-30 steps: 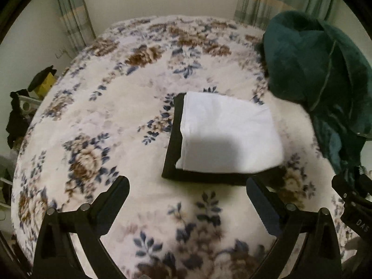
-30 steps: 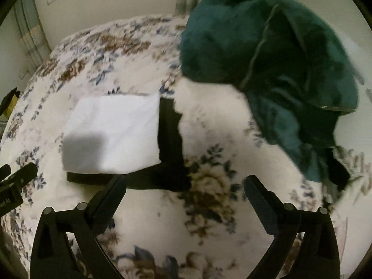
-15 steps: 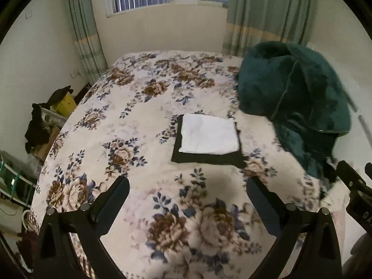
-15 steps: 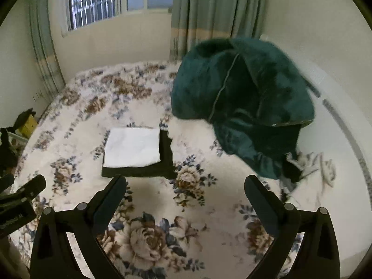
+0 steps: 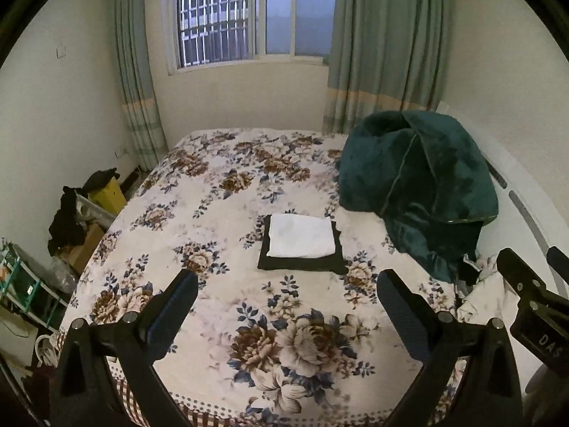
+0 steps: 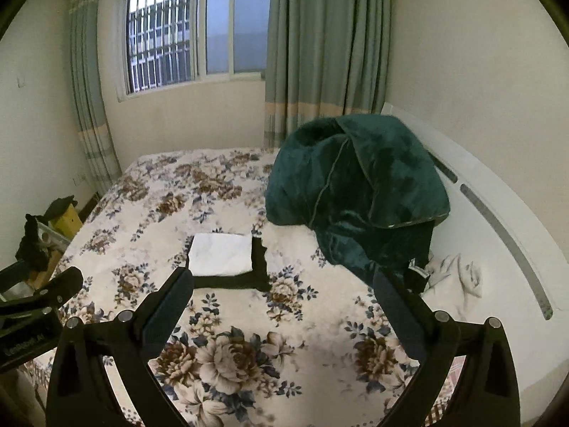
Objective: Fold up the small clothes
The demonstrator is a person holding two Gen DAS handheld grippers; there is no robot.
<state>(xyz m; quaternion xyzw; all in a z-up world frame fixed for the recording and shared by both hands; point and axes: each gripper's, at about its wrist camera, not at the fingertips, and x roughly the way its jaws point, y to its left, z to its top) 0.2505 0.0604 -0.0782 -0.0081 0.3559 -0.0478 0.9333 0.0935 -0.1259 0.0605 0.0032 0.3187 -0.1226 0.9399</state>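
Note:
A folded white cloth lies on top of a folded black cloth in the middle of the floral bed. The same stack shows in the right wrist view, the white cloth on the black cloth. My left gripper is open and empty, held high above the near part of the bed, well back from the stack. My right gripper is open and empty, also high and back from the stack. The right gripper's body shows at the right edge of the left wrist view.
A bulky dark green blanket is heaped on the bed's right side against a white headboard. A crumpled white item lies below it. Boxes, dark clothes and a shelf crowd the floor left of the bed. Window and curtains stand behind.
Both grippers have pulled up and back from the stack, so the stack looks much smaller and the whole room has come into view. The cloths have not moved.

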